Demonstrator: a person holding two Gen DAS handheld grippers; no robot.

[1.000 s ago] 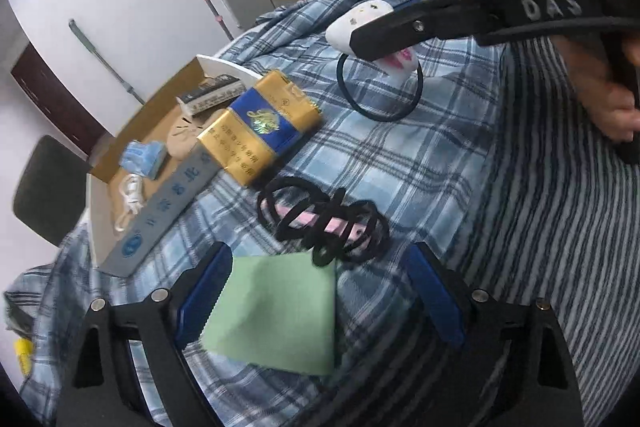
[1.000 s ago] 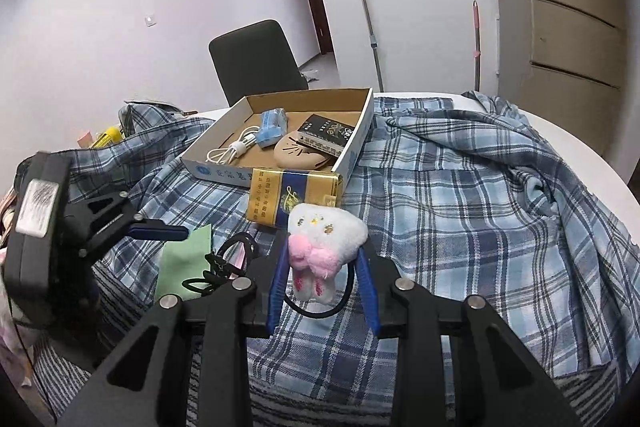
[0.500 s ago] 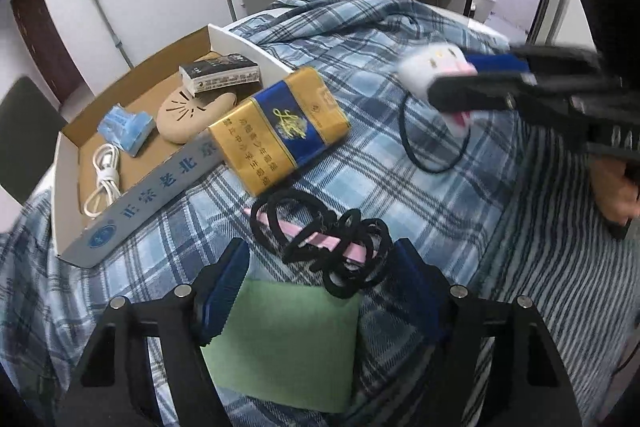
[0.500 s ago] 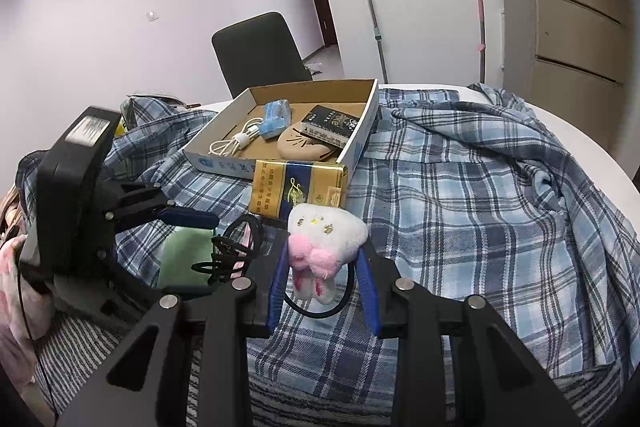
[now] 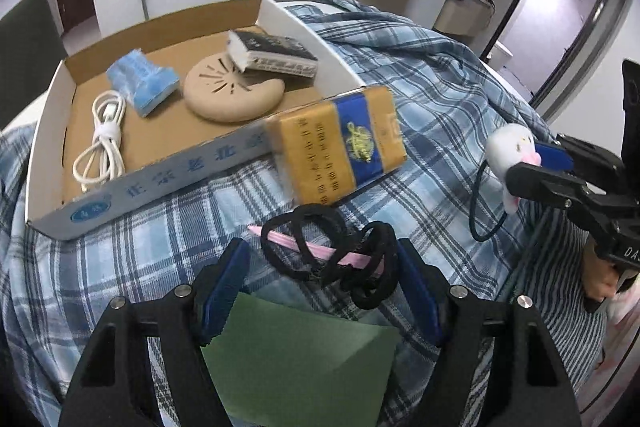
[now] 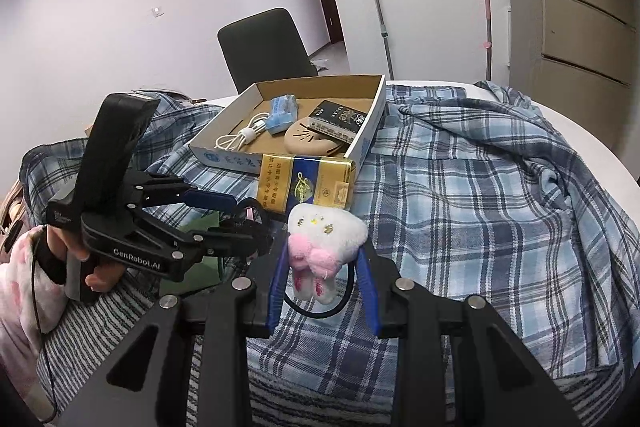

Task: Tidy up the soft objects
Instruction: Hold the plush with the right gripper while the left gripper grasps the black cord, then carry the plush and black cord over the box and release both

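My right gripper (image 6: 324, 267) is shut on a white plush toy (image 6: 326, 241) with pink parts and a black elastic loop (image 6: 320, 309), held above the plaid cloth (image 6: 460, 211); the toy also shows in the left wrist view (image 5: 510, 153). My left gripper (image 5: 320, 267) is open, its jaws on either side of a tangle of black hair ties with a pink clip (image 5: 336, 251). A green cloth (image 5: 300, 359) lies under that gripper. The left gripper shows in the right wrist view (image 6: 240, 223).
A cardboard box (image 5: 52, 111) holds a white cable (image 5: 100, 143), a blue packet (image 5: 140, 83), a tan disc (image 5: 232, 95) and a black pack (image 5: 276, 55). A yellow-blue carton (image 5: 344, 147) leans against the box. A black chair (image 6: 264, 43) stands beyond the table.
My left gripper has moved forward, so the hair ties now sit between its jaws. The right gripper with the plush toy has hardly moved.
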